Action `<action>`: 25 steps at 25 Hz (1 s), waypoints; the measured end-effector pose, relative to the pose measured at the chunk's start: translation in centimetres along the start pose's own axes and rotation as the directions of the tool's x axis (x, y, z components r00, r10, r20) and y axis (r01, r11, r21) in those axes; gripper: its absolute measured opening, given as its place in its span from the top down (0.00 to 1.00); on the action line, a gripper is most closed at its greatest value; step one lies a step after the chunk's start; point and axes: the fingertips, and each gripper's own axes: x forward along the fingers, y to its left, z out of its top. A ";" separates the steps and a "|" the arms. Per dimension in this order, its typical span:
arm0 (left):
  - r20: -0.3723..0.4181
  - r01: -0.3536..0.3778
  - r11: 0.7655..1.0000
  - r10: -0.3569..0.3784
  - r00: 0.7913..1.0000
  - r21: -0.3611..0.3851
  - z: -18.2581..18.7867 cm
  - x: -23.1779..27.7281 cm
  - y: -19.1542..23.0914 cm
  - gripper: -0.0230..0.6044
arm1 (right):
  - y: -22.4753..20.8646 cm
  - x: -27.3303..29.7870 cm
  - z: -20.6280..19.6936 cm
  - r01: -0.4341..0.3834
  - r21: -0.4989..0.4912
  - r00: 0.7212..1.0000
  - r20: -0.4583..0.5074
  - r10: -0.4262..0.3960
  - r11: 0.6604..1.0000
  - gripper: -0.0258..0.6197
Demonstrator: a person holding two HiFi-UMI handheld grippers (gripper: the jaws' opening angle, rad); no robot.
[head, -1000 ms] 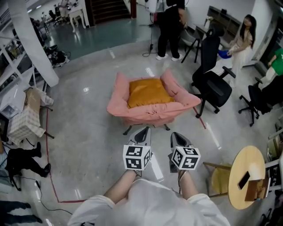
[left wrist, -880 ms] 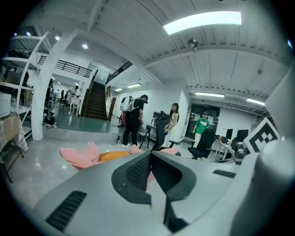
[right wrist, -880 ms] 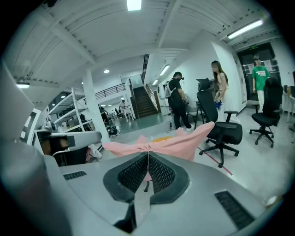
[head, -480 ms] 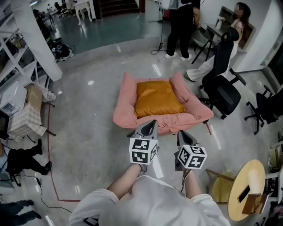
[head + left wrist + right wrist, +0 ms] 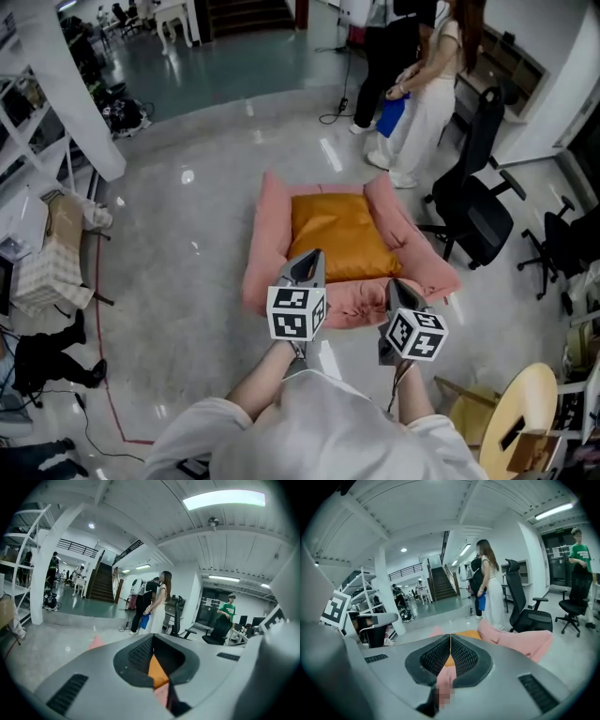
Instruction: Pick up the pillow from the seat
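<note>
You have moved in on the seat point(image 5: 265, 246) since a second ago: it lay well ahead of both tools then, and now the tips of the left gripper point(image 5: 312, 257) and the right gripper point(image 5: 397, 287) reach over its near pink edge in the head view. Both tongs are clenched with nothing in them; each gripper view shows the jaws pressed together, with only slivers of orange and pink showing past them. The pillow point(image 5: 338, 232) lies flat in the hollow of the seat, between the two pink side bolsters and touching them, just beyond your left gripper's tips. It is orange and close to square. In the head view it reads slightly longer from near to far, so its long axis seems to run away from you, with its far edge square to the back of the seat. Beyond the seat stand two people point(image 5: 415, 84), and a black office chair point(image 5: 478, 202) is close on its right.
</note>
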 end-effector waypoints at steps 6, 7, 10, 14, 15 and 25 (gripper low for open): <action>-0.012 0.007 1.000 -0.007 1.000 0.016 2.1 3.9 3.3 0.95 | 0.6 5.2 3.1 -0.008 0.011 1.000 0.010 0.008 1.000 0.91; -0.014 0.007 1.000 -0.006 1.000 0.017 2.5 4.4 3.8 0.95 | 0.8 5.8 3.3 -0.012 0.015 1.000 0.007 0.012 1.000 0.91; -0.015 -0.002 1.000 0.003 1.000 0.016 3.6 6.2 5.1 0.95 | 0.6 7.6 3.9 -0.018 0.033 1.000 -0.001 0.018 0.999 0.91; -0.035 -0.027 1.000 0.027 0.999 0.016 3.5 9.1 6.3 0.95 | -1.3 10.2 4.0 -0.015 0.058 1.000 -0.024 0.017 0.998 0.91; -0.048 -0.036 0.999 0.037 0.998 0.013 3.0 9.7 6.6 0.95 | -1.7 10.9 3.7 -0.018 0.065 0.999 -0.038 0.021 0.998 0.91; -0.104 -0.101 0.995 0.100 0.990 -0.005 1.9 14.2 7.5 0.95 | -4.9 16.3 6.4 -0.048 0.032 0.995 -0.082 0.050 0.998 0.91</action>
